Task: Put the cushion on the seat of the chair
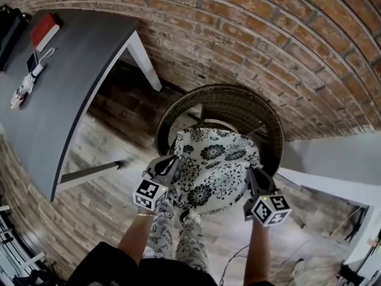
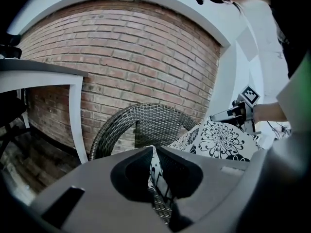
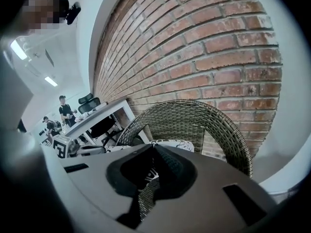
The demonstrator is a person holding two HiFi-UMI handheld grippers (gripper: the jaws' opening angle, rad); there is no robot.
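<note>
Closest in, the left gripper (image 1: 168, 162) is seen clamped on the left edge of the floral cushion (image 1: 217, 162), with fabric pinched between its jaws. The right gripper (image 1: 252, 177) is clenched on the opposite edge the same way. The cushion is held up between the two, over the seat (image 1: 193, 117) of the wicker chair (image 1: 238, 100). Contact with the seat cannot be made out. Behind the chair a brick wall (image 1: 280, 34) is seen, and off to the left, a grey table (image 1: 77, 70).
</note>
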